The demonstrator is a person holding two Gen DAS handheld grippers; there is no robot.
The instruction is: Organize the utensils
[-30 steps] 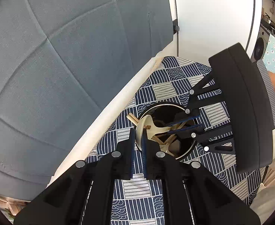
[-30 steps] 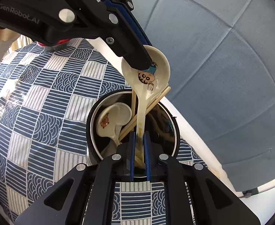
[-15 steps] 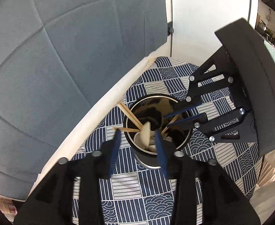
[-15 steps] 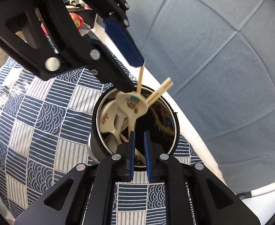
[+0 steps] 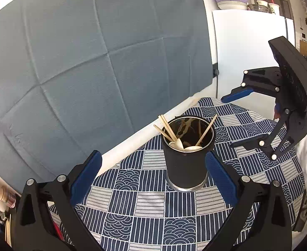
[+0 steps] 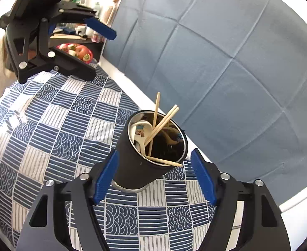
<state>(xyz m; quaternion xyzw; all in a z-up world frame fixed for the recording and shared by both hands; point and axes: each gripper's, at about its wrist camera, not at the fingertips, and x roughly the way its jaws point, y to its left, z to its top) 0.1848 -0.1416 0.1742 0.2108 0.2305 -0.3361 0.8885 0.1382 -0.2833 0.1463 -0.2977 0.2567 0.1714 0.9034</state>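
You have a table (image 5: 197,104) with a white top, its back edge running along a grey-blue backdrop. A navy-and-white patchwork cloth (image 5: 145,200) of stripes and wave motifs is spread over most of it, leaving a white strip bare along that back edge. A black holder (image 5: 184,167) stands upright on the cloth, near the back edge.

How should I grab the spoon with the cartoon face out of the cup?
Come from above and pinch the spoon's bowl by its rim. It leans against the cup's wall, handle buried below. Watch the chopsticks crossing beside it.
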